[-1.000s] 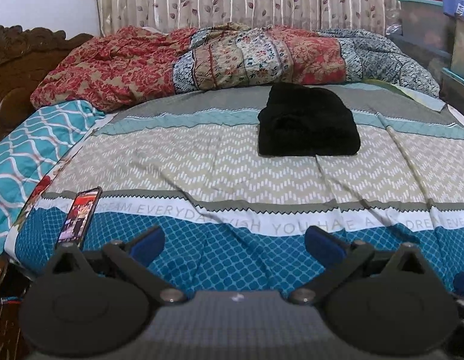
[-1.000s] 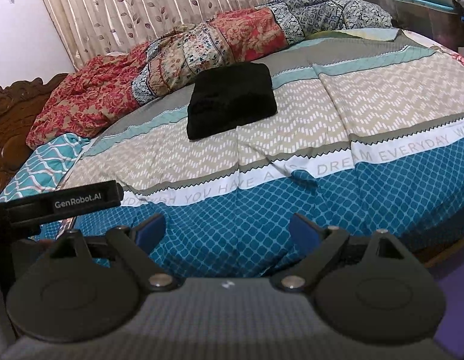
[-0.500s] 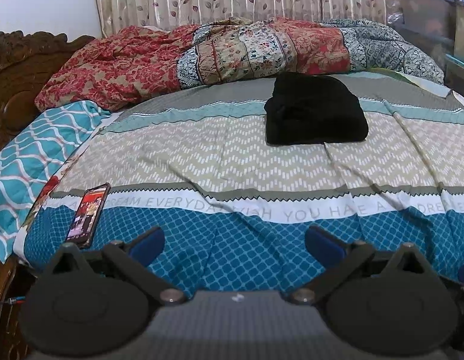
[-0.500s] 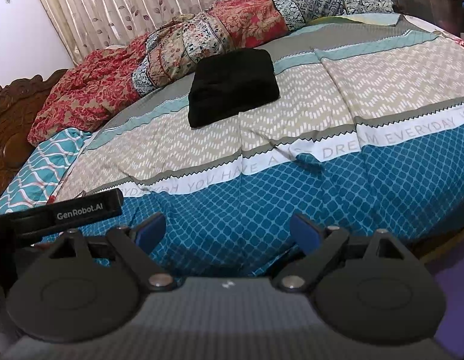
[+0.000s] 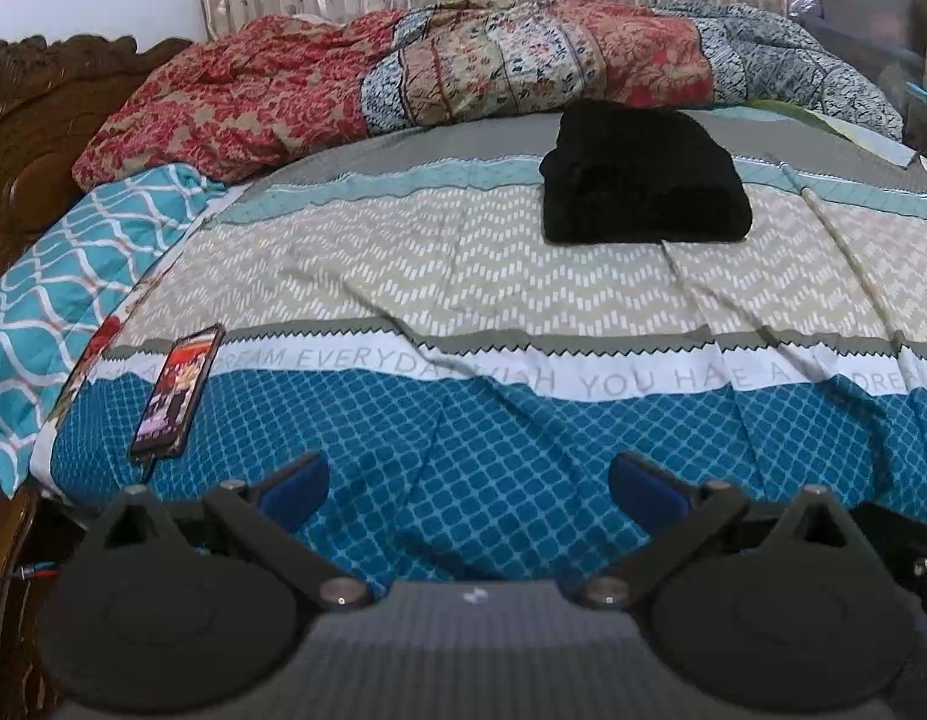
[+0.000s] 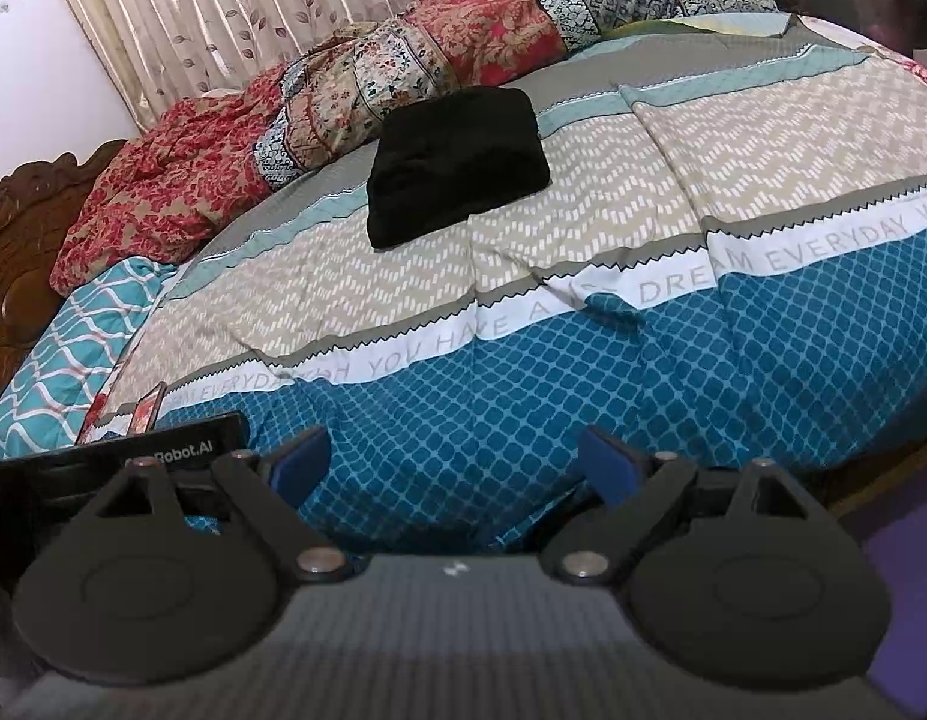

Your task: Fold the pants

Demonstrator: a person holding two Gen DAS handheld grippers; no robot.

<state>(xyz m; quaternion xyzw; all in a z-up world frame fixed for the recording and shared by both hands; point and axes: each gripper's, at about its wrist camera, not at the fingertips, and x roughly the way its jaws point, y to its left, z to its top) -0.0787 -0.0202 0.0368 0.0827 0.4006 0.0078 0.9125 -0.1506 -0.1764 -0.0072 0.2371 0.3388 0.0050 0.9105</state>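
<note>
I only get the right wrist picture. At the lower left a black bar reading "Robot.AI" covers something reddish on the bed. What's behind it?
Observer: A phone. The left wrist view shows all of it, lying flat on the bedspread with its screen lit.
Visitor: And what is the bar itself?
Observer: It is part of the left gripper. Its own camera shows its blue pads wide apart with nothing between them.
Visitor: Is that one close to the black pants?
Observer: No. In its view the blue and beige bands of the bedspread lie between its pads and the pants, which sit folded far up the bed.
</note>
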